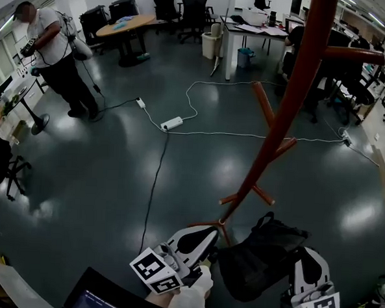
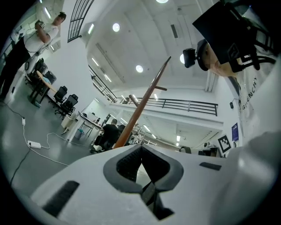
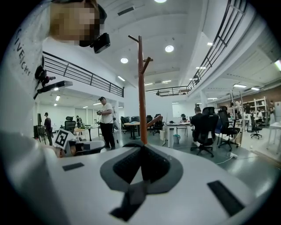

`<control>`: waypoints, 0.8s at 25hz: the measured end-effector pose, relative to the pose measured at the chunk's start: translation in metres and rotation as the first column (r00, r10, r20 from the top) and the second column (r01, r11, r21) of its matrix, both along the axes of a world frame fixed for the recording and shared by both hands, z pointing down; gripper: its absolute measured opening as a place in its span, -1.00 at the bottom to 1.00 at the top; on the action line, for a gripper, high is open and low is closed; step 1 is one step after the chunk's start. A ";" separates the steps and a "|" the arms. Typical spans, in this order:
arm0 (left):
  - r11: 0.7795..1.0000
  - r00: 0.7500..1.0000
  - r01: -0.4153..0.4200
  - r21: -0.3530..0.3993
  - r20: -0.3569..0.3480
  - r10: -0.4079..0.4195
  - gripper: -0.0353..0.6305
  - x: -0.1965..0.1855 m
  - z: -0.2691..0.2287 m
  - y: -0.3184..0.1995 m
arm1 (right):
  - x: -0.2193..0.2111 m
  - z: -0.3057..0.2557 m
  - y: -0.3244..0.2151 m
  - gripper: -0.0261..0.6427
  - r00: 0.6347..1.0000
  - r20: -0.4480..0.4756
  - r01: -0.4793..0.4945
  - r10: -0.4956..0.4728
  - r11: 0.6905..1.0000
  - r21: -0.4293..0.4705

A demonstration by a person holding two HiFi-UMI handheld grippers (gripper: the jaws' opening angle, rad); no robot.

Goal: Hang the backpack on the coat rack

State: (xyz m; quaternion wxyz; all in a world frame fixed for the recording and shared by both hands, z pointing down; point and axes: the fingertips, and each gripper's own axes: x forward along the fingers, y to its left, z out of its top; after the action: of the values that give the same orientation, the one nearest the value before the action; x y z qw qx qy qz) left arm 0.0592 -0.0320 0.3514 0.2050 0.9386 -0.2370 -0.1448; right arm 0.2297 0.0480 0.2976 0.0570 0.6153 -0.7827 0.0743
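I get bright, even light from round ceiling lamps [image 2: 139, 68], which burn out to white spots in both gripper views. In the head view the dark glossy floor [image 1: 79, 195] throws back soft pale glare patches, and shadows are faint. The backpack [image 1: 264, 255] reads near-black with little detail. All three pictures bow hard toward black corners, and the rack [image 1: 294, 91] curves with them. The white shells of the left gripper [image 2: 141, 154] and right gripper [image 3: 141, 151] are soft, while the far room stays fairly sharp.
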 end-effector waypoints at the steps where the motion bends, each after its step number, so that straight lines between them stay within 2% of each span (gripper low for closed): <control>1: 1.000 1.000 0.009 -0.008 -0.002 -0.009 -0.87 0.001 0.001 -0.010 | 0.002 -0.002 -0.010 -0.83 1.000 -0.002 0.004 -0.004 1.000 -0.001; 11: 0.998 0.999 0.036 -0.051 -0.017 -0.037 -0.87 0.020 0.009 -0.081 | 0.026 -0.023 -0.106 -0.83 1.000 -0.017 0.005 -0.004 1.000 0.006; 20: 0.996 0.998 0.045 -0.080 -0.044 -0.048 -0.87 0.018 0.027 -0.118 | 0.006 -0.021 -0.158 -0.83 0.998 -0.031 0.053 -0.053 0.998 -0.016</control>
State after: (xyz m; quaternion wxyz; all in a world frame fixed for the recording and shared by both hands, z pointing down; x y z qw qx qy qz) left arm 0.0774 -0.1499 0.3786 0.2437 0.9204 -0.2595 -0.1614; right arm 0.2356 -0.1104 0.2770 0.0757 0.5949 -0.7973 0.0690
